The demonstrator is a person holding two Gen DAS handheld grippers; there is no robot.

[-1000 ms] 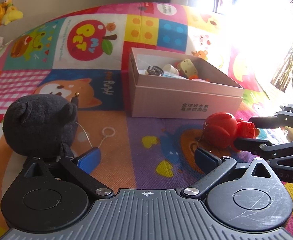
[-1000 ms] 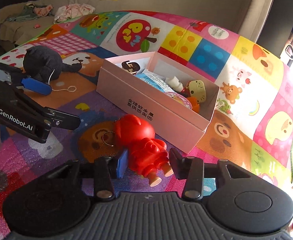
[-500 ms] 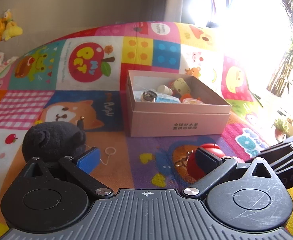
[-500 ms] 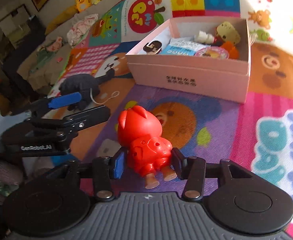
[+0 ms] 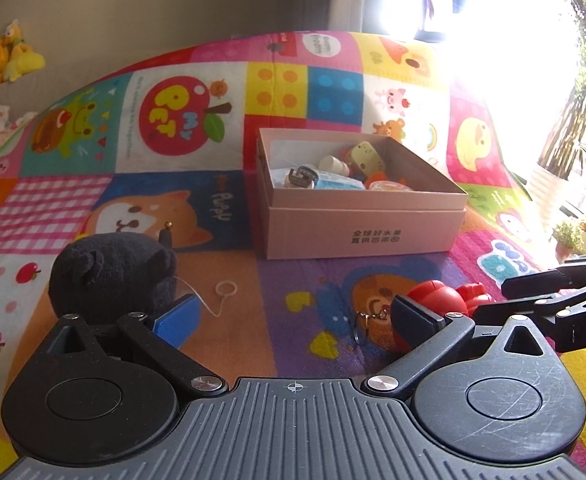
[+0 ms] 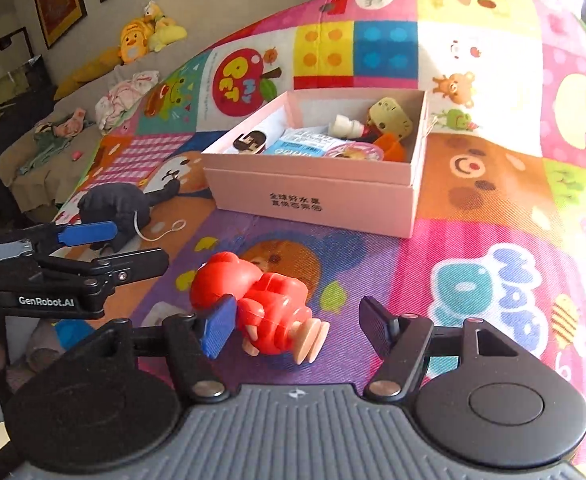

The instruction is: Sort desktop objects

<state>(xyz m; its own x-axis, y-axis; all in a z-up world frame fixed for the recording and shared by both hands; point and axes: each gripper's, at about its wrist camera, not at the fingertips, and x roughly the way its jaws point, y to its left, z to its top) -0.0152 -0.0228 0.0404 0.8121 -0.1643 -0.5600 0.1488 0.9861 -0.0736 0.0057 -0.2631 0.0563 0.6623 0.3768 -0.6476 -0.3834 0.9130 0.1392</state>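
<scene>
While its jaws are opening, the right gripper [image 6: 297, 326] has the red toy [image 6: 261, 304] lying on the mat [image 6: 473, 248] between them, the blue pad beside it, the other pad clear. Spread wide and empty, the left gripper [image 5: 293, 316] hovers near the black plush [image 5: 111, 274]. Beyond stands the pink box [image 6: 313, 196].
</scene>
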